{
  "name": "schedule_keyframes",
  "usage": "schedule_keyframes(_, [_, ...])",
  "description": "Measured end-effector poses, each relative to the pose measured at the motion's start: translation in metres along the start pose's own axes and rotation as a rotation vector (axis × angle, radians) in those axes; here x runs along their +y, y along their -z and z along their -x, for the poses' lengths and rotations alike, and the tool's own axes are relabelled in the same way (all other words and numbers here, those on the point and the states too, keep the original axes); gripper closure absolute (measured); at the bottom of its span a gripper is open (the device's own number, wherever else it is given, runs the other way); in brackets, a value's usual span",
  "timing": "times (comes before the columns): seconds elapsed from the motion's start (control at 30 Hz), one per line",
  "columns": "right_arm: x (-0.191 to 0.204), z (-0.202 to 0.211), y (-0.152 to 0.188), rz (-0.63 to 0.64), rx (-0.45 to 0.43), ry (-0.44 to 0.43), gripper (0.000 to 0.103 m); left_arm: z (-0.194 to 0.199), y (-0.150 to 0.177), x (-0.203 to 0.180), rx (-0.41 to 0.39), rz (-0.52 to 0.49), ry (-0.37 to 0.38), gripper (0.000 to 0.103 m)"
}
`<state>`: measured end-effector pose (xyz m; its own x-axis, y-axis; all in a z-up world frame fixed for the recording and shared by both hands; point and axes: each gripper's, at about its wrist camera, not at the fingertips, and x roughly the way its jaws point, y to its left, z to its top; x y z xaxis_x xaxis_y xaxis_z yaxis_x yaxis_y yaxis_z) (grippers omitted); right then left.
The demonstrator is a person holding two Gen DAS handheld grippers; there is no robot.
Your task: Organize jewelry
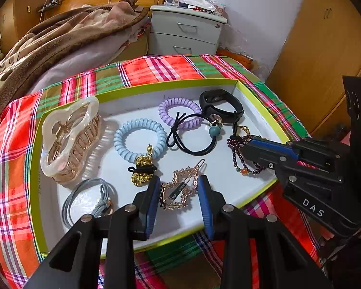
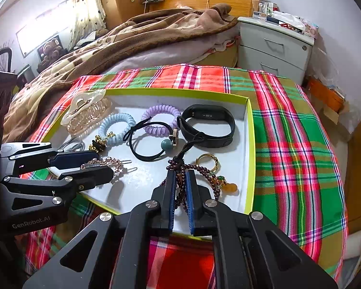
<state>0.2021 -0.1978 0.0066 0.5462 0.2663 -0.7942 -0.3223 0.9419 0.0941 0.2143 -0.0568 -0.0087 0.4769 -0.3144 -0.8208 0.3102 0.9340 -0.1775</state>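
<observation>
Landmark: the white tray (image 1: 142,101) with a lime-green rim, lying on a plaid-covered surface (image 1: 156,67); every place below is read from it.
Bead bracelet: dark garnet-coloured bead bracelet (image 2: 180,187), at the tray's near right corner, beside a gold ring (image 2: 207,161) and an amber charm (image 2: 229,188).
Right gripper: right gripper (image 2: 180,190) has its fingers drawn close on a bunch of the bead strands; whether the pads truly pinch them I cannot tell.
Hair clip: gold crystal hair clip (image 1: 179,189), flat on the tray floor at the near edge, middle.
Left gripper: left gripper (image 1: 179,192) has its fingers apart, one on each side of the clip, not pressing it.
Handling, beads: likely light, limp and slippery; strands will sag and slide, so gather several together near the knot.
Handling, clip: probably stiff, thin and fragile at the stones; take it across the metal bar.
Untouched: cream claw clip (image 1: 69,139) at the tray's far left.
</observation>
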Motion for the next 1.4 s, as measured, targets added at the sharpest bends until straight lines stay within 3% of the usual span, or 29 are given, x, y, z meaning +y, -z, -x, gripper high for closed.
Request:
schedule_keyframes(0.37, [0.000, 0.005, 0.000, -0.006, -0.007, 0.020, 0.089, 0.005, 0.002, -0.002, -0.004, 0.001, -0.024, 0.067])
schedule_keyframes(0.47, [-0.001, 0.007, 0.000, -0.012, -0.011, 0.026, 0.077, 0.008, 0.003, -0.002, -0.005, 0.007, -0.037, 0.065])
schedule_keyframes(0.73, [0.005, 0.039, 0.008, -0.053, -0.109, 0.044, 0.073, 0.031, 0.010, -0.005, -0.063, 0.038, -0.068, 0.059])
schedule_keyframes(1.17, [0.033, 0.074, 0.033, -0.092, -0.215, 0.091, 0.072, 0.078, 0.039, -0.005, -0.206, 0.123, -0.325, 0.059])
schedule_keyframes(1.4, [0.040, 0.080, 0.039, -0.103, -0.239, 0.097, 0.072, 0.087, 0.051, -0.008, -0.225, 0.145, -0.318, 0.059])
